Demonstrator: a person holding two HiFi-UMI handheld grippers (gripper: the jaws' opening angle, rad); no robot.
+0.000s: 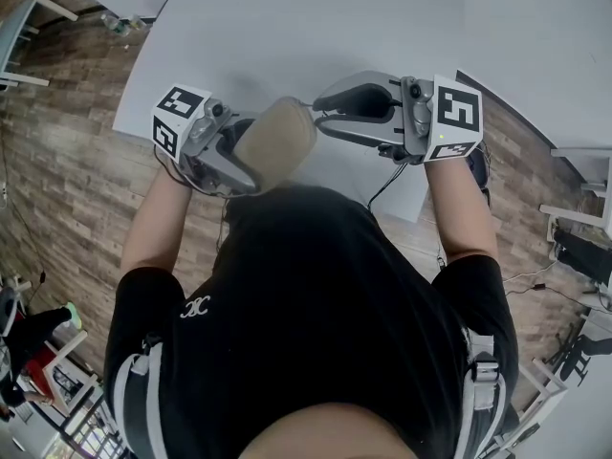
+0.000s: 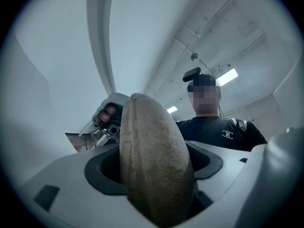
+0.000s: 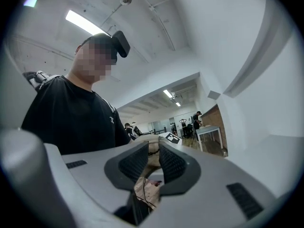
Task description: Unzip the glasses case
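With the glasses case (image 1: pixel 275 142) pinched in the left claw (image 2: pixel 154 172), the nearly closed right claw (image 3: pixel 153 156) should be drawn steadily along its seam.

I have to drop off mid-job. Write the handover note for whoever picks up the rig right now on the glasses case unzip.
Left claw: shut on the glasses case, held off the white table.
Right claw: nearly closed at the case's end; cannot tell whether it pinches the zip pull.
Done: case lifted and gripped.
Left: case looks zipped shut; secure the pull and run the zip open.
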